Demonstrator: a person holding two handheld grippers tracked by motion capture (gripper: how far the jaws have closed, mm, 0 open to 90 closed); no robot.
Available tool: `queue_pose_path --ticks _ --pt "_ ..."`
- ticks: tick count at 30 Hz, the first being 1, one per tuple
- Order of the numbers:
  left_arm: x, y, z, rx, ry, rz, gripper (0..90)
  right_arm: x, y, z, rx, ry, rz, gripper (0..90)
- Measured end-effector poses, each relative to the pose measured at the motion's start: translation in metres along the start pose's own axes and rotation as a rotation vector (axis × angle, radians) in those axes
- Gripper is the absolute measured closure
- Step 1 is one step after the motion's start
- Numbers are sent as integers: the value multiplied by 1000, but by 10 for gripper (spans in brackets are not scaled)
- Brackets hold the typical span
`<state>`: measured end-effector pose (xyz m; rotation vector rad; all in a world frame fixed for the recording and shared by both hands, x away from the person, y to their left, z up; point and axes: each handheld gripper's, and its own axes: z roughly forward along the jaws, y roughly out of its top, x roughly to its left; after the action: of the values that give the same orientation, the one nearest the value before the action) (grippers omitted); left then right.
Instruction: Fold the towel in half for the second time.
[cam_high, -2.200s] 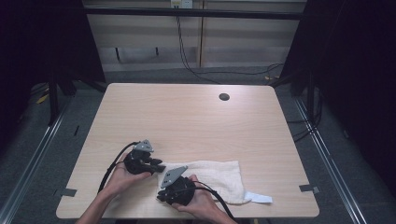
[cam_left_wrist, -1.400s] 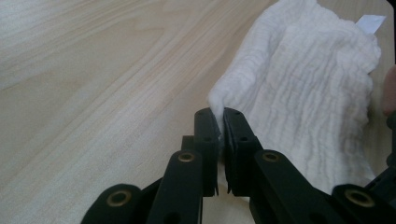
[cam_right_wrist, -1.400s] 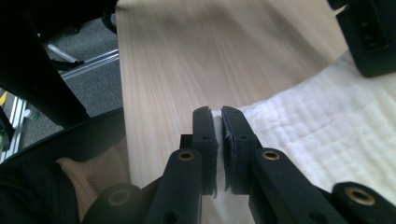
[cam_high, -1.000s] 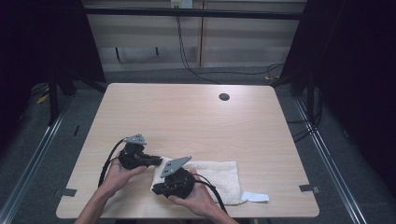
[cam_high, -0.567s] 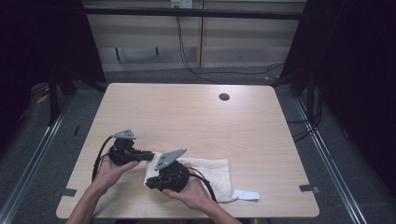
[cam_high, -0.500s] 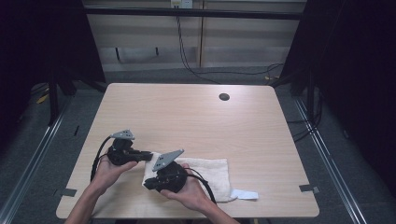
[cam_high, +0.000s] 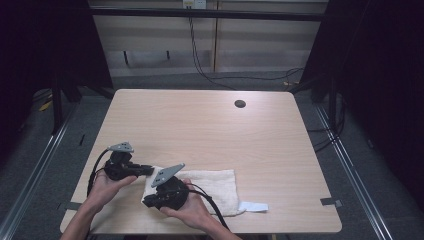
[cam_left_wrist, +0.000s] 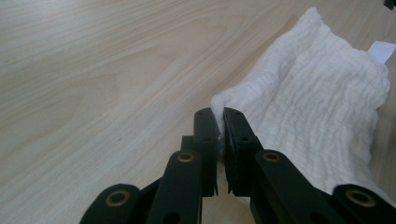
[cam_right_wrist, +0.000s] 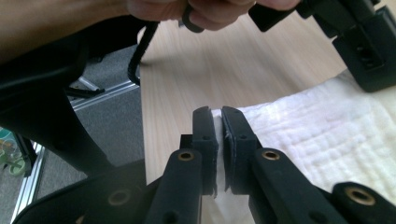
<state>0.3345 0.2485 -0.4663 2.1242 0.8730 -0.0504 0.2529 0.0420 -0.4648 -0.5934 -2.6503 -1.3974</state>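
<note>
My right gripper (cam_high: 150, 201) nearest to me, jaws clamped on near left corner of white towel (cam_high: 215, 187). My left gripper (cam_high: 148, 170) just beyond it, also pinching towel, at far left corner. Both grips on same short edge. Towel lies flat at near edge of table (cam_high: 210, 130); long axis runs to right, away from both grippers. White tag (cam_high: 253, 206) at far right end.

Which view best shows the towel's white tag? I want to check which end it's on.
The high view: the tag lies flat on the table at the towel's right end, away from both grippers. The left gripper view catches only a corner of it past the towel's far edge.
</note>
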Motion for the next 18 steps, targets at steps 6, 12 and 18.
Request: queue_pose_path --ticks 6,12,18 --pt "-2 7 -13 -16 13 2 847 6 9 -1 -33 -10 -14 850" --pt "-3 8 -4 -32 -10 -7 846 7 5 -10 -78 -35 0 851" --pt "-12 20 4 -37 -25 14 845 8 2 -31 -111 -57 10 852"
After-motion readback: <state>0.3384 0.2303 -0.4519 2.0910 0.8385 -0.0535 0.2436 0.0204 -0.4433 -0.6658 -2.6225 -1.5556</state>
